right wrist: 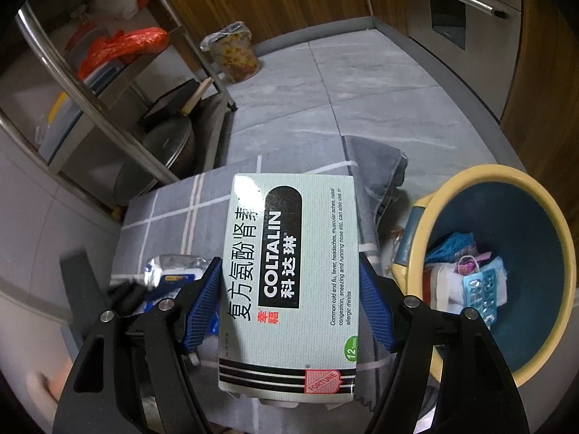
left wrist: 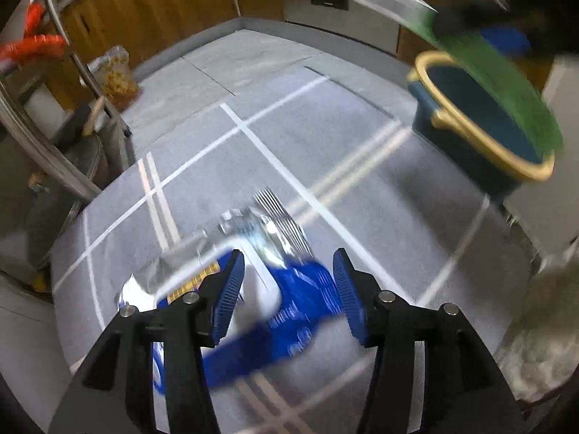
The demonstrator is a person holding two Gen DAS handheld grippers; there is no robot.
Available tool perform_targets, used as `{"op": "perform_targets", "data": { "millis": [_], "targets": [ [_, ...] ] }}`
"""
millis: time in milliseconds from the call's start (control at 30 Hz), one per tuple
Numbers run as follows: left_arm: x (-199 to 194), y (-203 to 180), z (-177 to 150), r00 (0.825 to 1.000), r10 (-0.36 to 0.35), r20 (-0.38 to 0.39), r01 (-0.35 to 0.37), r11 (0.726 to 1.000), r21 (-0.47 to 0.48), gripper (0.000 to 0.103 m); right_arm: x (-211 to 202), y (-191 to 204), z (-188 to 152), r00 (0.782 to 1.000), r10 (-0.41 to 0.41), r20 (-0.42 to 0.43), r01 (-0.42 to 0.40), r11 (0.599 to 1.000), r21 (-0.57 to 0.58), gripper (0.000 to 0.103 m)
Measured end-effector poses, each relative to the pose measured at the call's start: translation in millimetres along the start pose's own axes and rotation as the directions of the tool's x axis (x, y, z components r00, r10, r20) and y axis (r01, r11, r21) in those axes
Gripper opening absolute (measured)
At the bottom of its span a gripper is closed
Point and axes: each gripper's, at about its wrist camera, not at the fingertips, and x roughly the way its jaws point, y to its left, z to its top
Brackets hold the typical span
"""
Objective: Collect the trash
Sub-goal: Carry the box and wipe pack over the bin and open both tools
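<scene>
Foil, crinkled and shiny, made up the wrapper (left wrist: 260,289) that lay on the grey checked mat (left wrist: 325,137), well to the left of the bin (right wrist: 506,260). The left gripper (left wrist: 286,296) hovered over it with its jaws apart, one blue pad on either side of the blue printed part, and neither pad looked to be pressing — though blur made contact hard to judge. Such a wrapper would probably be very light, limp and slick; a pinch across a crumpled fold near its middle looked safer than a flat edge, which could slide out.

Nearer the bin, the right gripper (right wrist: 289,300) was clamped on a pale green carton (right wrist: 289,289), pads against its two long sides. The carton looked light and fairly stiff, yet likely to dent under a hard squeeze, so a hold across the narrow width suited it. The bin stood just right of the carton, with blister packs and bags already inside.
</scene>
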Motion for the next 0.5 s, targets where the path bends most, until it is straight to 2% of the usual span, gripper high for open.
{"op": "perform_targets", "data": {
  "millis": [167, 367, 400, 433, 500],
  "targets": [
    [0, -26, -20, 0.994, 0.11, 0.02, -0.112, 0.985, 0.129, 0.054, -4, 9, -1, 0.999, 0.033, 0.004, -0.033, 0.999, -0.005, 0.072],
    [10, -31, -21, 0.986, 0.163, 0.046, -0.169, 0.966, 0.198, 0.052, -5, 12, -4, 1.0, 0.021, 0.004, -0.021, 0.999, -0.031, 0.072],
    [11, -31, -19, 0.986, 0.159, 0.048, -0.165, 0.966, 0.197, 0.038, -5, 11, -4, 1.0, 0.017, 0.004, -0.016, 1.0, -0.027, 0.072],
    [11, -30, -17, 0.99, 0.133, 0.036, -0.138, 0.97, 0.199, 0.02, -5, 9, -4, 1.0, 0.012, 0.005, -0.012, 1.0, -0.018, 0.072],
    [10, -29, -14, 0.992, 0.124, 0.031, -0.128, 0.972, 0.195, 0.018, -5, 5, -4, 1.0, 0.005, 0.007, -0.005, 1.0, -0.01, 0.072]
  ]
}}
